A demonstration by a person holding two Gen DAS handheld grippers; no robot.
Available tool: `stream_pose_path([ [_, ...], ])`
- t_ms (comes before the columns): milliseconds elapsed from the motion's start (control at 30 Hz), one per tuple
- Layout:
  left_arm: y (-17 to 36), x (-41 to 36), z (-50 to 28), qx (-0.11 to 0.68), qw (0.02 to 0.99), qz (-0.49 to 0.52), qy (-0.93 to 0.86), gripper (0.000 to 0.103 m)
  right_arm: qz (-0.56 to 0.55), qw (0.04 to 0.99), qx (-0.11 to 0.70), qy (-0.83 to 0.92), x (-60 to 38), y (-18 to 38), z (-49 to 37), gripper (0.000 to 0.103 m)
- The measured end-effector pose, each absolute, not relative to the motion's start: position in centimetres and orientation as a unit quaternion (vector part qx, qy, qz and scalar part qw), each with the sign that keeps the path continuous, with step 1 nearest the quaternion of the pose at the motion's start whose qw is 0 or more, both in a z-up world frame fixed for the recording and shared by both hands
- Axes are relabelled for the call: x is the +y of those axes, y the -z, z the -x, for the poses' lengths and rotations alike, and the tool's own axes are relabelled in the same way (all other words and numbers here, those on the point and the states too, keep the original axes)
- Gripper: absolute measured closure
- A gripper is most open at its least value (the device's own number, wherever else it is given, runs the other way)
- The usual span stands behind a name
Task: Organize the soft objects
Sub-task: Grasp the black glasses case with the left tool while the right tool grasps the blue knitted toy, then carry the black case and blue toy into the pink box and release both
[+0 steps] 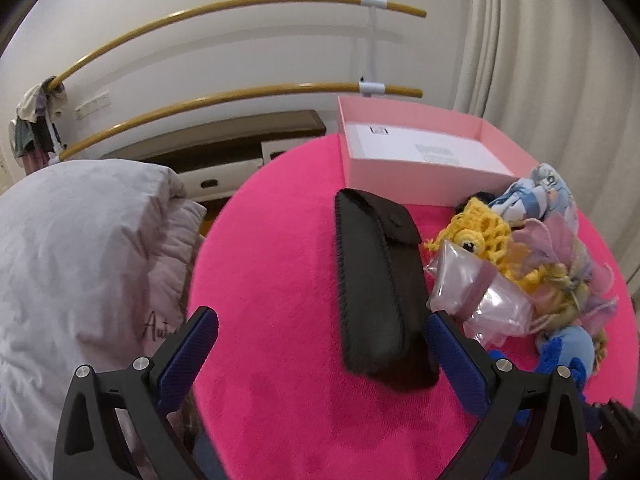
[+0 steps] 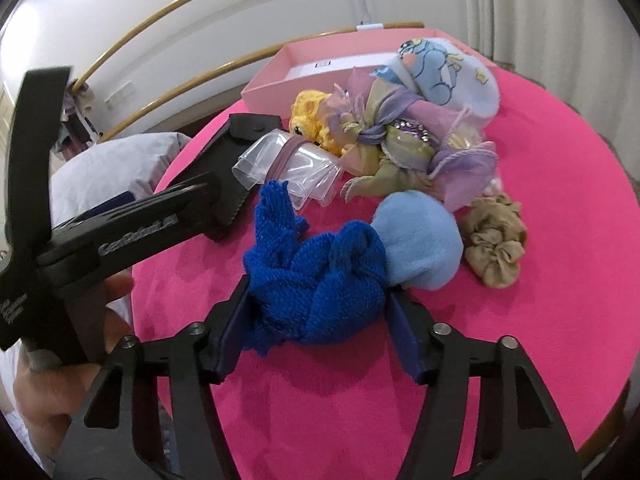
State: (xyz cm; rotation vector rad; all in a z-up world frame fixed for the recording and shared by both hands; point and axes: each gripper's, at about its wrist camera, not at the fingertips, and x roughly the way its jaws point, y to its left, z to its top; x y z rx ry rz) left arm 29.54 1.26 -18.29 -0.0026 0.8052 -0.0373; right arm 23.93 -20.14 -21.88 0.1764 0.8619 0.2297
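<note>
A pile of soft things lies on the round pink table: a blue knitted cloth, a light blue plush ball, a tan scrunchie, a cloth doll, a yellow crochet toy, a clear pouch and a pale blue plush. My right gripper has its fingers either side of the blue cloth, touching it. My left gripper is open, and the near end of a black case lies between its fingers. An open pink box stands at the back.
A white padded jacket or pillow lies left of the table. Two wooden rails run along the white wall, with a low dark bench below them. A curtain hangs at right. The left gripper's body crosses the right wrist view.
</note>
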Motion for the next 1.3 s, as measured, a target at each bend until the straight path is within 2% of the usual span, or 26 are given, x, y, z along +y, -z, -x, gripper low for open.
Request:
stream_pose_path([
  [33,18.6,1.1,-30.1,0.395,0.918,0.001,0.023,0.003,-0.084,0.899,0.415,-0.112,-20.1,21.9,-24.2,0.049],
  [100,19.4,1.0,-31.3,0.409,0.912,0.009,0.036,0.021,-0.084,0.897,0.417,-0.121,-20.0,21.7,-24.8,0.057],
  [133,19.8,1.2,-31.9,0.422,0.904,0.03,0.059,0.026,-0.083,0.896,0.418,-0.125,-20.0,21.7,-24.9,0.061],
  [200,20.1,1.6,-32.4,0.429,0.897,0.059,0.087,0.045,-0.079,0.895,0.419,-0.133,-20.0,21.5,-25.0,0.063],
  [233,20.2,1.7,-32.5,0.431,0.895,0.063,0.095,0.048,-0.081,0.894,0.42,-0.136,-20.1,21.3,-24.8,0.063],
  [300,20.1,1.8,-32.6,0.431,0.893,0.068,0.112,0.069,-0.081,0.892,0.422,-0.143,-20.2,21.0,-24.6,0.063],
  [467,19.3,2.1,-31.5,0.425,0.899,0.039,0.099,0.078,-0.082,0.889,0.42,-0.162,-20.4,20.1,-24.0,0.063],
  [500,19.1,2.2,-31.1,0.425,0.899,0.039,0.098,0.083,-0.082,0.89,0.417,-0.165,-20.5,19.7,-23.9,0.063],
  [833,14.9,1.3,-25.8,0.397,0.915,0.013,0.065,0.084,-0.085,0.906,0.378,-0.173,-21.1,16.6,-24.3,0.063],
  [1300,6.7,-0.1,-26.6,0.331,0.941,-0.001,0.074,0.084,-0.097,0.93,0.307,-0.178,-24.3,9.0,-27.8,0.063],
])
